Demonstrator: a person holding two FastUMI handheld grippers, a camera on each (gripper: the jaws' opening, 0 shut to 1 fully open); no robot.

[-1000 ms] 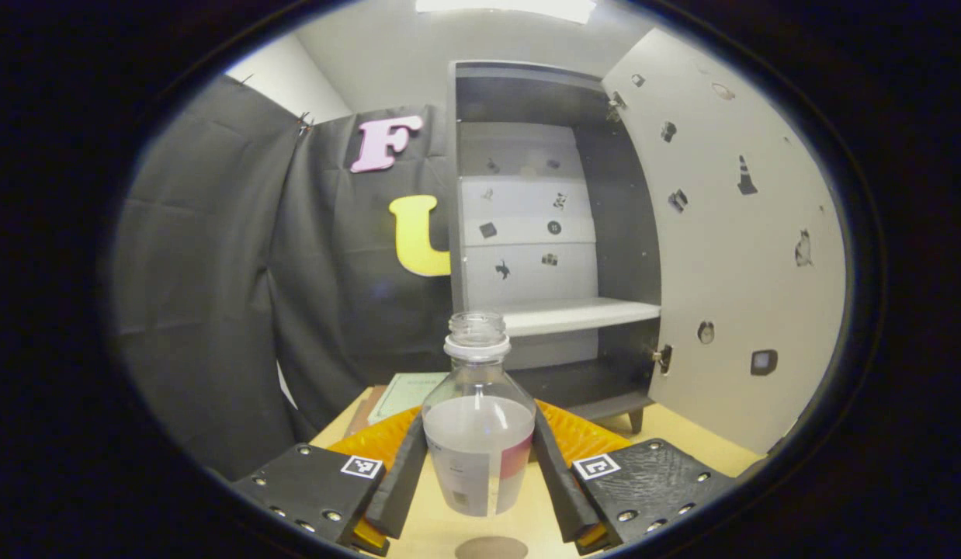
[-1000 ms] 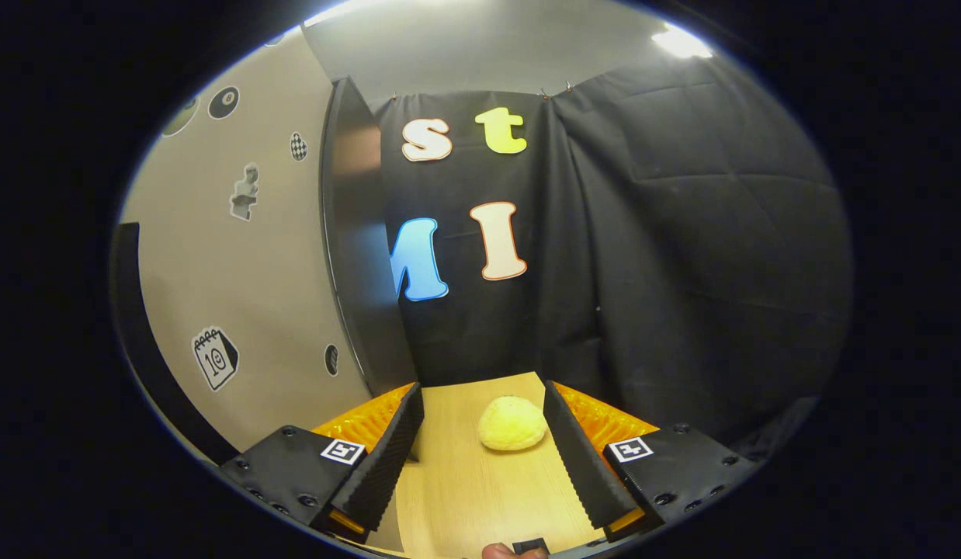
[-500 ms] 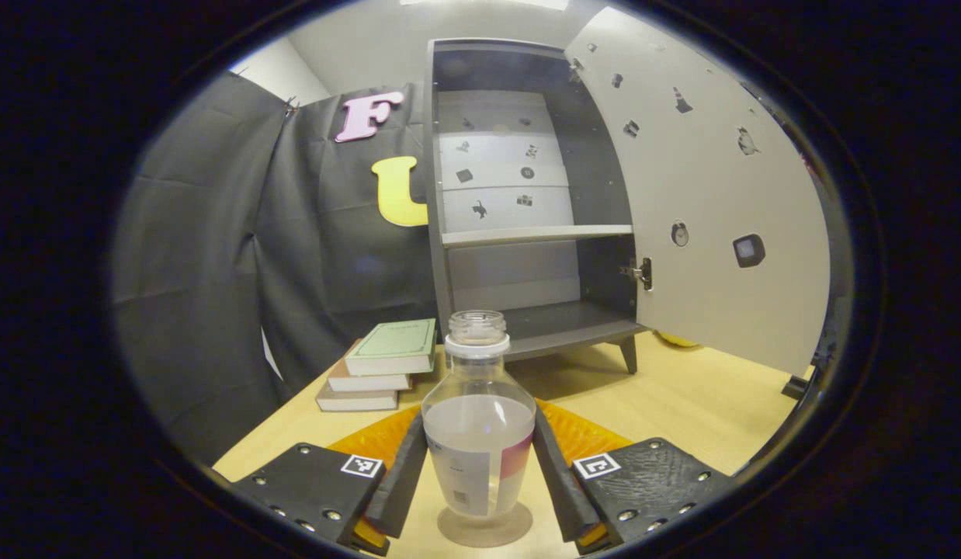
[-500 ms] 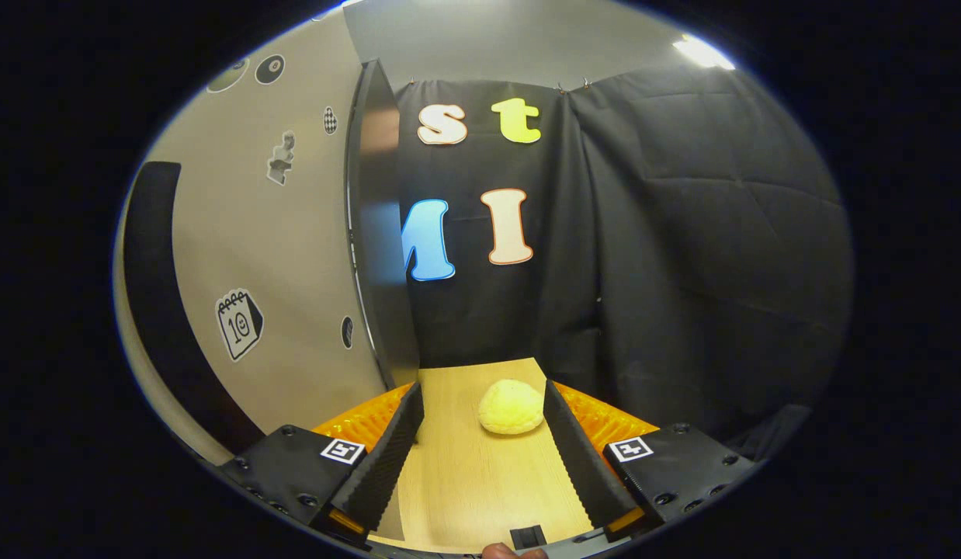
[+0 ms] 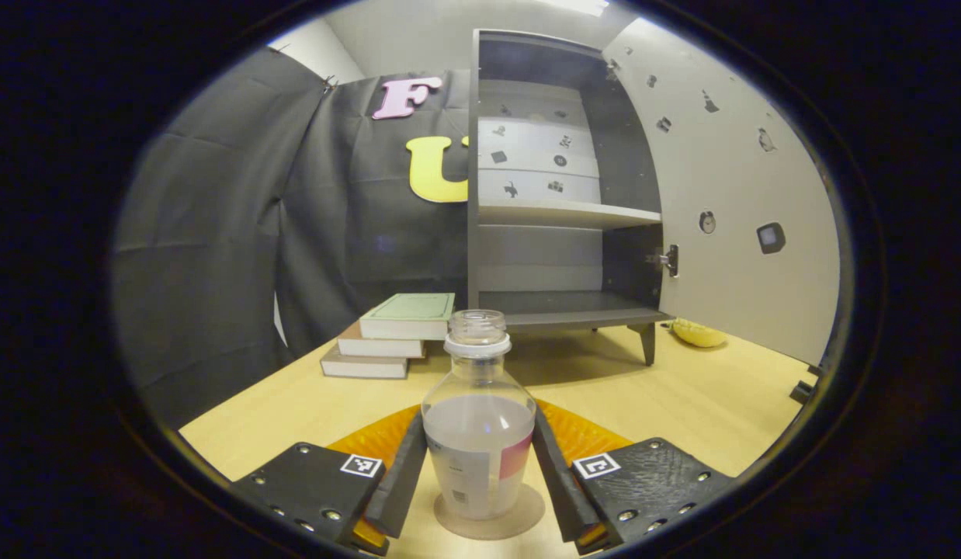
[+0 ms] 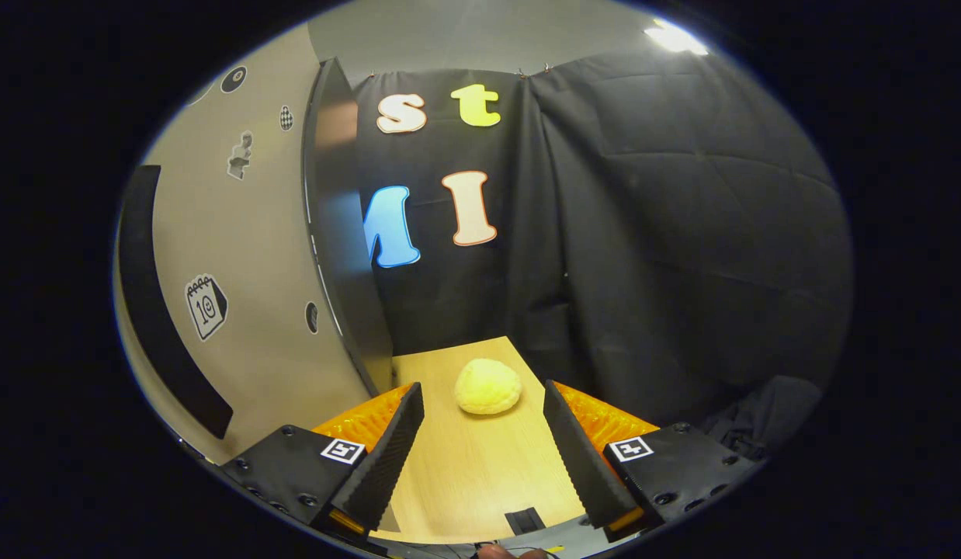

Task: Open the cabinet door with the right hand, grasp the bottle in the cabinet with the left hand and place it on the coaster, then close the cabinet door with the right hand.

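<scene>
Left gripper view: the left gripper is clamped on the bottle, one finger pressed to each side of the body, low down.
Bottle: it is upright and uncapped, part full of clear liquid, its base over the round coaster on the counter; whether it touches the coaster yet cannot be told.
Cabinet: the cabinet stands behind with bare shelves, its door swung wide. A stack of books lies to its left.
Step in hand: setting the bottle on the coaster. It is best lowered straight and level until the base sits flat, and the fingers parted only then, evenly, so nothing spills.
Right gripper view: the right gripper has its fingers apart and holds nothing, above the counter beside the door's outer face. A yellow sponge-like lump lies ahead.
Next need: the door is yet to be closed.
</scene>
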